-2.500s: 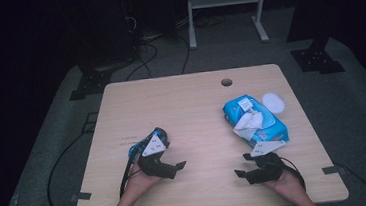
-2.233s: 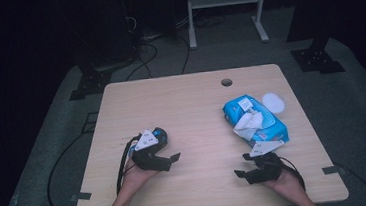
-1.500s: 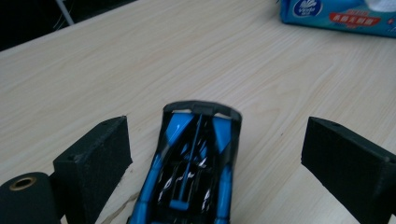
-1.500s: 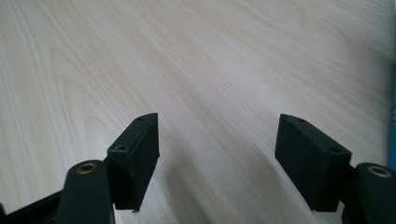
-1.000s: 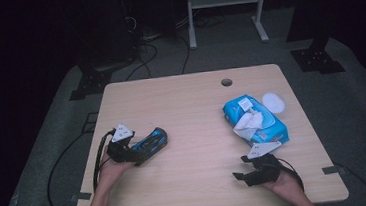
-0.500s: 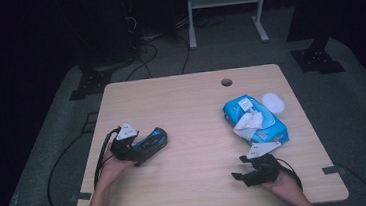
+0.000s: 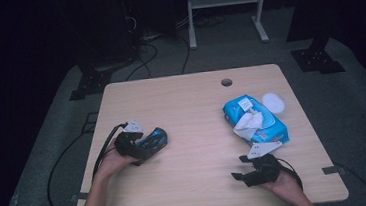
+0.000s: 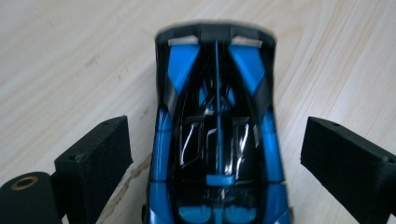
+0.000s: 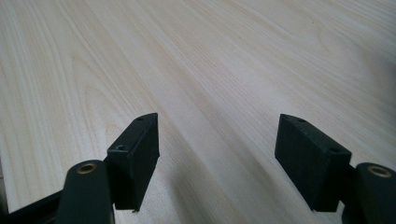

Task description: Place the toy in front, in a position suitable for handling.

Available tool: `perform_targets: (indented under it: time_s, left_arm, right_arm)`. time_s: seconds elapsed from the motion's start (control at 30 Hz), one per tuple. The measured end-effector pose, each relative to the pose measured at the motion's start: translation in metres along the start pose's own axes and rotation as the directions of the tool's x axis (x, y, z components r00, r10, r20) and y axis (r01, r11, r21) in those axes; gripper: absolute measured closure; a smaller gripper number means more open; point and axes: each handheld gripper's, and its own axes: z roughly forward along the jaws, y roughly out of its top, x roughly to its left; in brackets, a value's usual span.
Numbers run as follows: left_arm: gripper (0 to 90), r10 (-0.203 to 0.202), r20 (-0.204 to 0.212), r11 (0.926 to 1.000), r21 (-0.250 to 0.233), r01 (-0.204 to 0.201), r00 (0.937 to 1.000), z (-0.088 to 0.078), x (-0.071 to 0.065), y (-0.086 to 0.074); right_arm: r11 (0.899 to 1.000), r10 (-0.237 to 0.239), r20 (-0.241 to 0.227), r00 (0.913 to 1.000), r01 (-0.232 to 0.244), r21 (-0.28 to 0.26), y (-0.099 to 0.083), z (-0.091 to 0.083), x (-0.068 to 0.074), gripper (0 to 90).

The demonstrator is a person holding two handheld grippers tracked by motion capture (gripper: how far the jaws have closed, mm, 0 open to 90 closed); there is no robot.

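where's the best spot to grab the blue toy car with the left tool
Grip the blue toy car across its flanks at mid-body, coming in lengthwise as the left tool already sits. The body is long and narrow and lies flat on the table, and the open jaws straddle both sides with gaps, so closing there probably holds best.

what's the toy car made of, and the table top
Toy car: likely hard plastic, glossy blue and black; its dark canopy shows sharp white highlights.
Table: pale wood or wood-look laminate, matt; long grain lines and little glare. Which of the two is hard to tell.
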Motion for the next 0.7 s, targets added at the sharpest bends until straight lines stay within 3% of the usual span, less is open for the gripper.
perform_targets:
  time_s: [0.07, 0.27, 0.37, 0.4, 0.57, 0.7]
  left_arm:
    - [8.2, -0.009, 0.024, 0.9999, 0.007, 0.009, 0.9997, 0.002, 0.002, 0.001]
    - [9.1, -0.017, 0.022, 0.9993, 0.034, 0.016, 0.9996, 0.007, 0.005, 0.000]
    - [10.5, -0.031, 0.041, 0.9980, 0.056, 0.029, 0.9987, 0.011, 0.005, -0.002]
    - [9.7, -0.007, 0.031, 0.9975, 0.070, 0.005, 0.9995, 0.013, 0.002, -0.002]
    - [11.1, 0.024, 0.013, 0.9965, 0.080, -0.025, 0.9996, 0.013, 0.000, -0.002]
    - [18.9, 0.018, 0.007, 0.9972, 0.073, -0.018, 0.9998, 0.010, 0.002, -0.003]
  right_arm:
    - [1.000, 0.003, -0.001, 1.0000, -0.003, 0.000, 0.001, 0.000, 0.001, 29.7]
    - [1.000, 0.007, -0.003, 1.0000, -0.007, -0.012, 0.001, -0.002, 0.000, 29.6]
    - [1.000, 0.008, -0.001, 1.0000, -0.008, -0.015, 0.001, -0.003, -0.001, 29.6]
    - [1.000, 0.009, -0.001, 1.0000, -0.009, -0.015, 0.001, -0.003, -0.001, 29.6]
    - [1.000, 0.008, -0.003, 1.0000, -0.008, -0.013, 0.001, -0.002, 0.000, 29.7]
    - [1.000, -0.002, -0.004, 1.0000, 0.002, -0.020, 0.002, -0.003, 0.002, 29.6]
